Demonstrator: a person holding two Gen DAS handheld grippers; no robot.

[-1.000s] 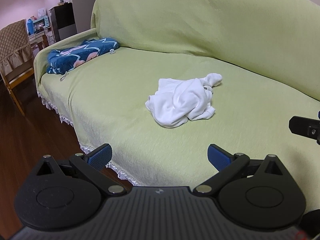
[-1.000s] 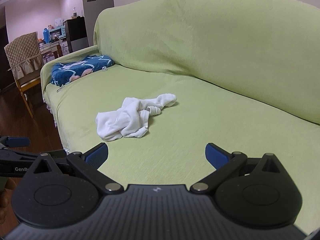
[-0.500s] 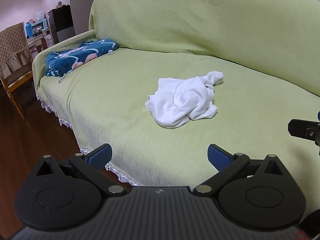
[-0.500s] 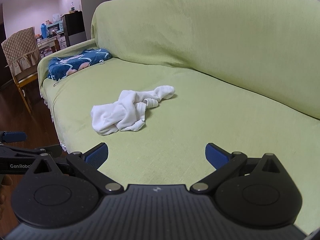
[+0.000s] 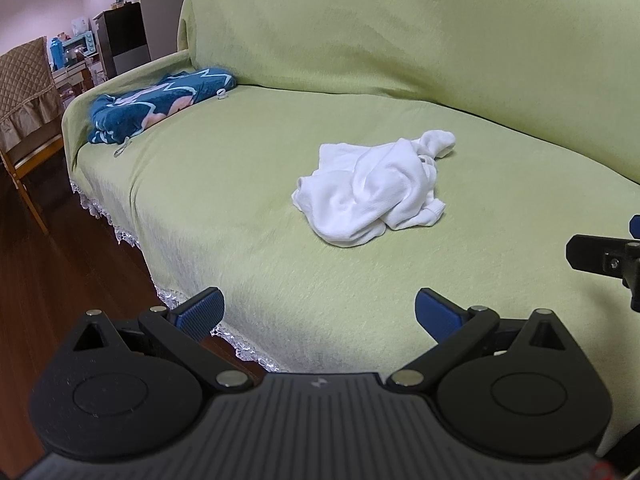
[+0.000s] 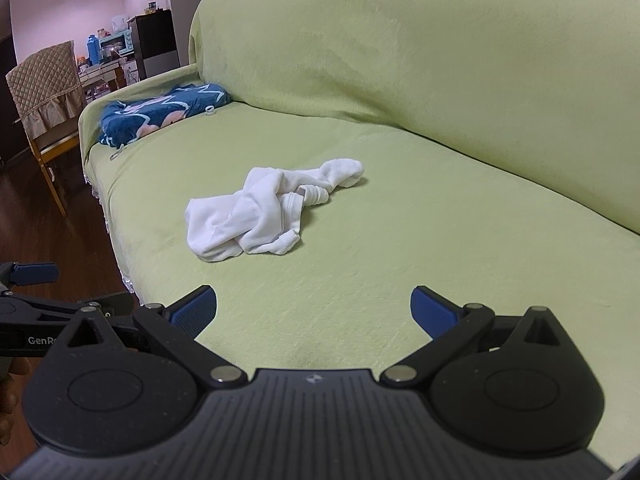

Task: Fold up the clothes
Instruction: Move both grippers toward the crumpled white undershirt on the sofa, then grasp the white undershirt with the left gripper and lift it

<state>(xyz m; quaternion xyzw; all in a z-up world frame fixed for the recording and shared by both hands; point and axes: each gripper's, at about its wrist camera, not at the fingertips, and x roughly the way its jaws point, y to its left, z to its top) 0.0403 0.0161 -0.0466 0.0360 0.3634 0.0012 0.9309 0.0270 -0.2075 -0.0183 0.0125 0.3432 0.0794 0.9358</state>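
Observation:
A crumpled white garment (image 5: 372,192) lies in the middle of the sofa seat; it also shows in the right wrist view (image 6: 260,216). My left gripper (image 5: 319,312) is open and empty, hovering over the seat's front edge, well short of the garment. My right gripper (image 6: 314,308) is open and empty above the seat, to the right of the garment and apart from it. The right gripper's tip shows at the right edge of the left wrist view (image 5: 604,258). The left gripper shows at the left edge of the right wrist view (image 6: 32,276).
The sofa (image 5: 400,40) is draped in a light green cover with lace trim along the front. A blue patterned blanket (image 5: 156,104) lies at the seat's far left end. A wooden chair (image 5: 24,92) with a quilted cover and dark wood floor are at left.
Both grippers have moved a little closer to the sofa and garment, with the views shifting slightly. Both stay open and the garment has not moved.

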